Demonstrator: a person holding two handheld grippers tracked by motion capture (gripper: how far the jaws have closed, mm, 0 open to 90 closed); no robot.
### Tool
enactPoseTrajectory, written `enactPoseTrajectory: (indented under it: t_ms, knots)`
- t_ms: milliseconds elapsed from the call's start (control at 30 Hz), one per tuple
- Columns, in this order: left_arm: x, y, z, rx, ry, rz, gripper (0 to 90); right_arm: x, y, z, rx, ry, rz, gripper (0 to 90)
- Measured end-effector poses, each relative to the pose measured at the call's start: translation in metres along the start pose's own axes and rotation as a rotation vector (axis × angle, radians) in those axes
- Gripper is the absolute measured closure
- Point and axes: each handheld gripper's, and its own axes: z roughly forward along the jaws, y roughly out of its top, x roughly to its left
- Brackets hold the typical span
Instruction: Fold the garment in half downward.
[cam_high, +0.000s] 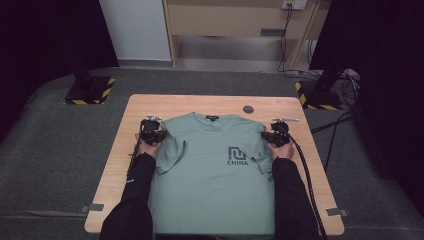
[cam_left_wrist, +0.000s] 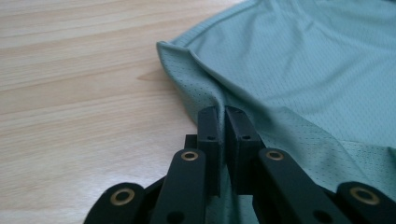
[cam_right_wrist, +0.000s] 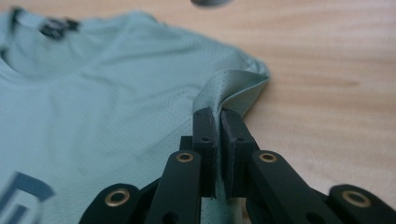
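A grey-green T-shirt with a dark "CHINA" print lies face up on the wooden table, both sleeves folded inward. My left gripper sits at the shirt's left shoulder edge. Its jaws are shut on a pinched fold of the T-shirt's mesh fabric, with the left gripper low over the table. My right gripper sits at the right shoulder edge. In the right gripper view the right gripper is shut on a raised fold of the T-shirt.
A small dark round disc lies on the table beyond the collar. The shirt's hem reaches the table's near edge. Grey floor mats surround the table, with stand bases at the back left and back right.
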Motion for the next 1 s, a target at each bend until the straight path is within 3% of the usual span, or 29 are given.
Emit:
enactPoseTrajectory:
  t_ms: [133,200,367,733,867,1000]
  knots:
    - [0.009,0.017,-0.012,-0.050,-0.035,-0.078,85.0,-0.002,0.016,-0.012,-0.045,0.032,0.022,86.1]
    - [0.010,0.028,-0.017,-0.068,-0.049,-0.091,85.2,0.000,0.025,-0.015,-0.058,0.031,0.024,86.1]
    - [0.008,0.052,-0.029,-0.090,-0.029,-0.073,85.5,0.006,0.045,-0.020,-0.079,0.024,0.022,86.1]
    - [0.016,0.103,-0.056,-0.144,-0.002,-0.098,85.7,0.019,0.096,-0.037,-0.150,0.008,0.035,86.1]
    - [0.013,0.132,-0.078,-0.211,-0.009,-0.111,85.7,0.024,0.119,-0.048,-0.196,0.003,0.047,86.1]
    - [0.003,0.162,-0.106,-0.279,-0.004,-0.065,85.8,0.031,0.145,-0.067,-0.285,0.004,0.062,86.0]
